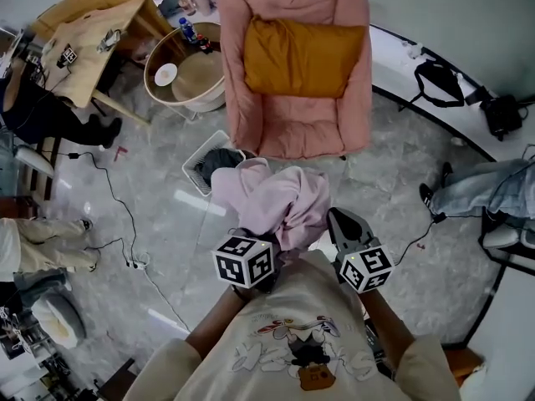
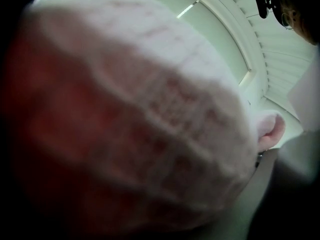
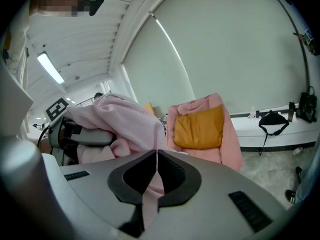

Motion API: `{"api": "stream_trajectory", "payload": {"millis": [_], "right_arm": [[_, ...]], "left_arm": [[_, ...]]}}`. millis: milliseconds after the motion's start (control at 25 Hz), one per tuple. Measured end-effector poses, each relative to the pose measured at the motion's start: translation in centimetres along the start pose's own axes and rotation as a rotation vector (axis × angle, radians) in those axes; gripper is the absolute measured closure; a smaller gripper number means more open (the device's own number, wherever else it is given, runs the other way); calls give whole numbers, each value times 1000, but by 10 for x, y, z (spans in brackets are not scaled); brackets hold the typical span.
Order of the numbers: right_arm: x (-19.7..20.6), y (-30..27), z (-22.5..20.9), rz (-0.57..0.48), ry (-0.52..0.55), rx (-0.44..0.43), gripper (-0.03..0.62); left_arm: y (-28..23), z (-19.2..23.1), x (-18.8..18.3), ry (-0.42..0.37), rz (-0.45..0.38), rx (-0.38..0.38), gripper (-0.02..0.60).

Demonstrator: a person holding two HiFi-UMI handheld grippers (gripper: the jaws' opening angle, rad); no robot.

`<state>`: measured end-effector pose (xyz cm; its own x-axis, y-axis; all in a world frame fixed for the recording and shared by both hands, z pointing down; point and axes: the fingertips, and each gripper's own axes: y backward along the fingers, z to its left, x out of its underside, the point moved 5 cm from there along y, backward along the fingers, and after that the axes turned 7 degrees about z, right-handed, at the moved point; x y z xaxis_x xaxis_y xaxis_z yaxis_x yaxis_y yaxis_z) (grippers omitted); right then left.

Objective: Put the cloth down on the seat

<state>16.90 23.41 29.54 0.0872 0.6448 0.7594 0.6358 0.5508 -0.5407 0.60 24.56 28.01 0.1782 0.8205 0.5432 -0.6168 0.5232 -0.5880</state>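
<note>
A pink waffle cloth point(image 1: 267, 197) hangs bunched between my two grippers, above the grey floor in front of the pink armchair point(image 1: 292, 132). An orange cushion point(image 1: 303, 57) leans against the chair's back. The seat in front of it is bare. My left gripper point(image 1: 253, 241) is buried in a thick wad of the cloth point(image 2: 150, 109), which fills its own view and hides its jaws. The right gripper point(image 3: 156, 152) is shut on a thin fold of cloth point(image 3: 127, 118). In the right gripper view the left gripper point(image 3: 87, 136) lies under the drape, with the armchair point(image 3: 230, 149) beyond.
A white basket point(image 1: 197, 170) holding dark clothes stands on the floor left of the chair. Behind it is a round table point(image 1: 191, 75) with a bottle. People's legs show at far left point(image 1: 46, 241) and at right point(image 1: 485, 186). Cables point(image 1: 125, 224) run across the floor.
</note>
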Motion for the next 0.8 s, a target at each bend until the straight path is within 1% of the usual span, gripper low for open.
{"api": "stream_trajectory", "payload": {"millis": [160,440,640,800], "right_arm": [[-40,-33,-5,3,43,27,569],[-111,-98,-1,-28,81,51,569],[-146,-136,2,-37,108,61,569],[-158,-158,3,-23,107,61,569]], "left_arm": [[-5,29,-41,7,-4,17,215],[-4,79,-116,-25,-25,38,215],[-10,111,-160,-23,-21,62,215],[-12,125,-184,-39,-28,68,215]]}}
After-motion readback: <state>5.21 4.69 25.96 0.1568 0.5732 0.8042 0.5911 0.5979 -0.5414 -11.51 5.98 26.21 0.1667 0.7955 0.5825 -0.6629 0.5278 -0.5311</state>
